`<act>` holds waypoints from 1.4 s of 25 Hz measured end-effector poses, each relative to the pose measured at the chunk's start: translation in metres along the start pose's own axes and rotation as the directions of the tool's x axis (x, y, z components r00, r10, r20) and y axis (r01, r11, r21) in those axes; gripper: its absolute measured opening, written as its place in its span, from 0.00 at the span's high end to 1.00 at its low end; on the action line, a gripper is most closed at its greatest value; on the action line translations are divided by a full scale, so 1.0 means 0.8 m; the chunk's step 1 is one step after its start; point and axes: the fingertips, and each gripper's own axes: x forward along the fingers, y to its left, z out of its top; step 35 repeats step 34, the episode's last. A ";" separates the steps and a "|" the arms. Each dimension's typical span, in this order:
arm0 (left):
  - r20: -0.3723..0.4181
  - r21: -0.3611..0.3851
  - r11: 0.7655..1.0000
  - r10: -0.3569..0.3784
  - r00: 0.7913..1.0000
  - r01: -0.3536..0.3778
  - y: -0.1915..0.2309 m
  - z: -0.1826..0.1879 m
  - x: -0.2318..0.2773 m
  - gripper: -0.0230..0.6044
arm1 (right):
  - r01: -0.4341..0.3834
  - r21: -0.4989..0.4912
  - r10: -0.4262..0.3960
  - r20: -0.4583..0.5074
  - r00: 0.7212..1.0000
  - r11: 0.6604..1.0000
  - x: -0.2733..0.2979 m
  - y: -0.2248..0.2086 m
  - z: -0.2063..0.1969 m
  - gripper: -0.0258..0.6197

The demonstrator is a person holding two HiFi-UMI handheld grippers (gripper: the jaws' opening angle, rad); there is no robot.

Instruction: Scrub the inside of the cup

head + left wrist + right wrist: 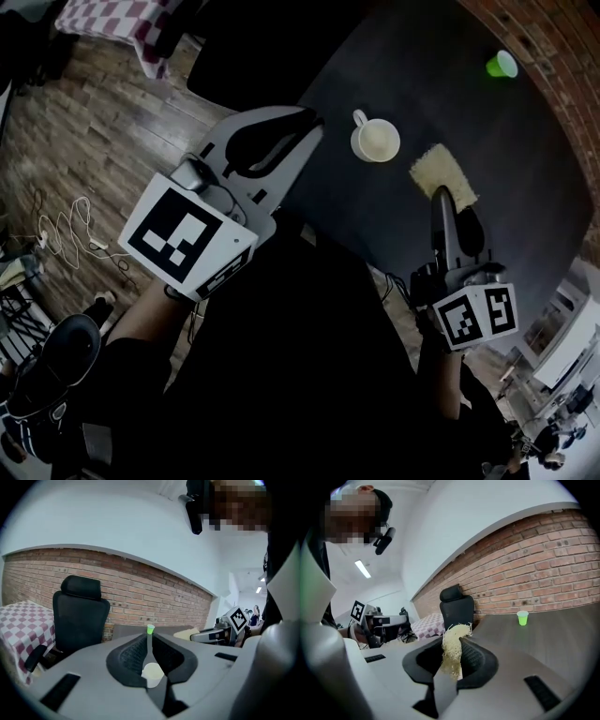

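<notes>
A white cup (377, 142) with a handle stands upright on the dark table (525, 187). In the left gripper view the cup (152, 673) shows beyond the jaw tips. My left gripper (314, 117) hovers just left of it, apart from the handle; its jaws leave only a thin slit, with nothing between them (149, 644). My right gripper (441, 192) is shut on a yellowish fibrous scrub pad (442, 173) to the right of the cup. In the right gripper view the pad (452, 653) sticks up from between the jaws.
A small green cup (502, 64) stands near the table's far edge by the brick wall (553, 37). A black office chair (79, 616) and a red-checkered cloth (122, 19) are beyond the table's left side. Cables (70, 230) lie on the wooden floor.
</notes>
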 end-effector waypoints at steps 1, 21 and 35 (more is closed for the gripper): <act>0.010 0.002 1.000 -0.008 1.000 0.008 -0.007 0.005 0.000 0.89 | -0.013 -0.005 0.013 0.019 1.000 1.000 -0.001 0.008 0.005 0.83; 0.048 -0.013 0.999 -0.030 0.998 0.031 -0.026 0.013 0.008 0.89 | -0.015 -0.145 0.030 0.103 0.994 0.989 -0.010 0.040 0.034 0.83; 0.042 -0.020 0.999 -0.044 0.998 0.045 -0.019 0.012 0.019 0.89 | -0.008 -0.146 0.023 0.098 0.995 0.989 0.000 0.037 0.037 0.83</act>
